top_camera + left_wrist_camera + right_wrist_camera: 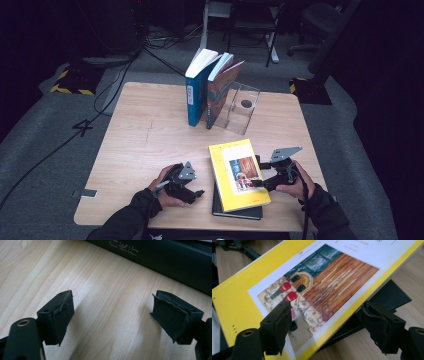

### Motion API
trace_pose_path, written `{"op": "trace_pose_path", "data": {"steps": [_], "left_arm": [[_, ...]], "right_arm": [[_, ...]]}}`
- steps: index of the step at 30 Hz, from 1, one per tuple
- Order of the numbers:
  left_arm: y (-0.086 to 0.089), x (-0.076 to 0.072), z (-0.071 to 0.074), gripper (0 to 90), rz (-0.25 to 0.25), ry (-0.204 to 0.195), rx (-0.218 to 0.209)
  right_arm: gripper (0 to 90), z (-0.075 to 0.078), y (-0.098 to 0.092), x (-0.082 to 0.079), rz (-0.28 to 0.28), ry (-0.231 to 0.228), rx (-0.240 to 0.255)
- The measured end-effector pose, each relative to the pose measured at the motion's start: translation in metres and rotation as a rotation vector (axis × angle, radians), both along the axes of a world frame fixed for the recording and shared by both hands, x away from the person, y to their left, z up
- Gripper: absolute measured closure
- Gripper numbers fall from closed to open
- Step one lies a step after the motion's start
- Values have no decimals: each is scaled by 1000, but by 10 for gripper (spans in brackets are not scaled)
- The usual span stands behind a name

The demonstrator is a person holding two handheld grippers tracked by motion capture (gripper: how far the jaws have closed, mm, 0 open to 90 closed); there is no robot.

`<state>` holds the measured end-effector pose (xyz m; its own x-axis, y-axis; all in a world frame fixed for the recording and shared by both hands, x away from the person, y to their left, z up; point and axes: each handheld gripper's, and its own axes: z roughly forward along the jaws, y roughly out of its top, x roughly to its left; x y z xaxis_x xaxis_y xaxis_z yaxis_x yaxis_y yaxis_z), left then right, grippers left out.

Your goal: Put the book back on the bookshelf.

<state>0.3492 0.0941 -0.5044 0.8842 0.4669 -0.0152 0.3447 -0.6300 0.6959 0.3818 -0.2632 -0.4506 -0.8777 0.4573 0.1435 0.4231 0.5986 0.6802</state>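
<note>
Nearest, the right gripper (327, 327) straddles the right long edge of the yellow book (238, 173), jaws wide, one over the cover, one beneath, not yet pinching. That book lies on a dark book (235, 210), long axis running away from the person; the left gripper (192, 192) rests open, empty, just left of the stack.

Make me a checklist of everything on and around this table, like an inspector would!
Surface: wooden table, light grain.
Job's things: yellow book lying on a black book near the front edge.
Clutter: blue book and red book standing against a clear bookend at the back.
Grippers: right gripper has its jaws on either side of the yellow book's edge, one above the cover and one below, not yet pressing; left gripper open over bare wood beside the black book.
Cables: black cables on the floor.
Surroundings: grey carpet, chair legs behind.
</note>
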Motion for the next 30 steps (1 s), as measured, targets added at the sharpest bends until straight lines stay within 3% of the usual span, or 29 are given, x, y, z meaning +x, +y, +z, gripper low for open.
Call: {"op": "trace_pose_path", "data": {"steps": [2, 5, 9, 14, 22, 23, 26, 28, 30], "left_arm": [[0, 1, 0, 175, 3, 3, 3], [0, 1, 0, 174, 3, 3, 2], [0, 1, 0, 174, 3, 3, 2], [-1, 2, 0, 174, 1, 4, 3], [-3, 9, 1, 199, 14, 6, -1], [-3, 12, 1, 215, 23, -1, 1], [-4, 17, 2, 237, 33, -28, -7], [-5, 22, 3, 260, 45, -56, 2], [-5, 29, 5, 281, 50, -42, -22]], "right_arm": [[250, 0, -2, -1, 14, 22, -4], [245, 1, 0, -2, 18, 16, -12], [258, 7, 2, -6, 31, -27, -17], [275, 18, 6, -6, 48, -76, 19], [277, 11, 20, 17, 59, -32, 14], [315, 8, 25, 24, 63, -10, 44], [391, 6, 30, 30, 73, -2, 70], [497, 4, 34, 34, 86, 20, 94], [581, 2, 38, 37, 107, 44, 112]]}}
